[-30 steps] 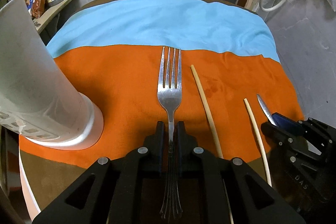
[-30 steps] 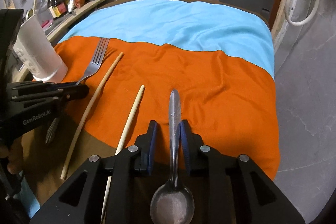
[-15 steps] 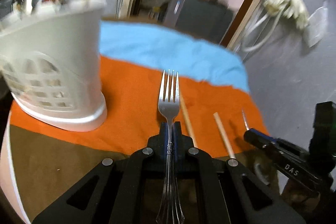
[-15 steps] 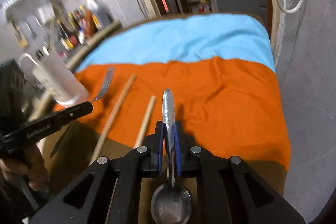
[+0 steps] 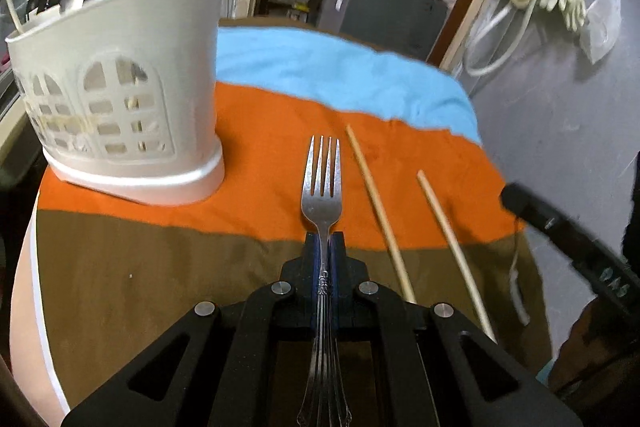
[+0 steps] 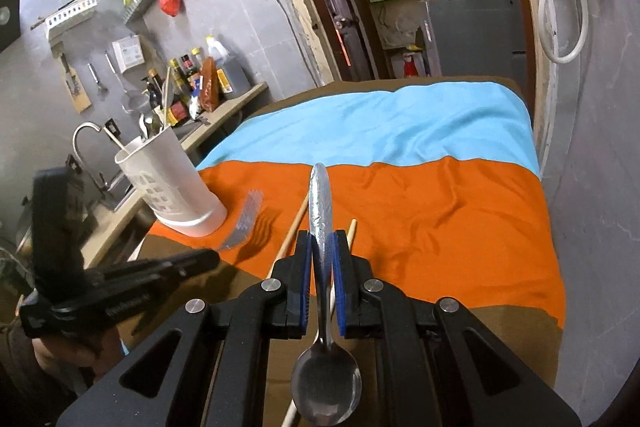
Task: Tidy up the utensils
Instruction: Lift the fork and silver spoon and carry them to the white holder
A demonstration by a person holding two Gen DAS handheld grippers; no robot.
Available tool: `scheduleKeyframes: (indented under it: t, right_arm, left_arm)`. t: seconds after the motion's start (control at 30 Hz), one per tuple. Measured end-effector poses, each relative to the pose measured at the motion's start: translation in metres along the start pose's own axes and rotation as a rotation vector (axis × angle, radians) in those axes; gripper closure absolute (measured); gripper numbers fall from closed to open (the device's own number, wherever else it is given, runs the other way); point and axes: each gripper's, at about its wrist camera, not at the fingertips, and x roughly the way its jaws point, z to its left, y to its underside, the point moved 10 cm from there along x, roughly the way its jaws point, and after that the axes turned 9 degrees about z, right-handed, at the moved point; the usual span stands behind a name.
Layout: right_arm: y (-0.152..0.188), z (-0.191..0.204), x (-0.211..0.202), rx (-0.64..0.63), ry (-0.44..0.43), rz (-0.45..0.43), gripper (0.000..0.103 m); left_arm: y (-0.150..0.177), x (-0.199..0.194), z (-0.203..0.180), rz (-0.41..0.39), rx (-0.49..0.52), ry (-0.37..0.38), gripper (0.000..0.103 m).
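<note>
left wrist view: the left gripper (image 5: 325, 247) pinches a fork (image 5: 322, 187) by its neck, tines pointing ahead. a white utensil holder (image 5: 120, 115) stands ahead to its left; two chopsticks (image 5: 378, 211) lie on the cloth (image 5: 260, 167) just to its right.

right wrist view: the right gripper (image 6: 322, 259) clamps a spoon (image 6: 325, 383) by the handle, bowl toward the camera, with the holder off to its left.

A home kitchen. Beside the white utensil holder (image 6: 168, 179) stands a faucet (image 6: 86, 131), with sauce bottles (image 6: 188, 75) behind. Ladles (image 6: 96, 79) hang above.
</note>
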Motion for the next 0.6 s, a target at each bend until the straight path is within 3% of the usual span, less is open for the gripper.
scheduleKeyframes:
  t: [0.17, 0.37, 0.47, 0.6]
  right_arm:
    - [-0.001, 0.006, -0.003, -0.009, -0.003, -0.011, 0.095]
    - [-0.004, 0.012, -0.011, -0.003, -0.014, -0.038, 0.095]
    - [-0.008, 0.019, -0.018, -0.009, -0.019, -0.067, 0.095]
    - [-0.016, 0.029, -0.029, -0.014, -0.029, -0.114, 0.095]
  left_arm:
    - [0.013, 0.015, 0.003, 0.101, 0.027, -0.038, 0.100]
    - [0.012, 0.021, 0.002, 0.165, 0.089, -0.085, 0.100]
    - [0.011, 0.015, 0.004, 0.125, 0.053, -0.034, 0.100]
    - [0.007, -0.014, 0.002, -0.008, 0.008, 0.051, 0.100]
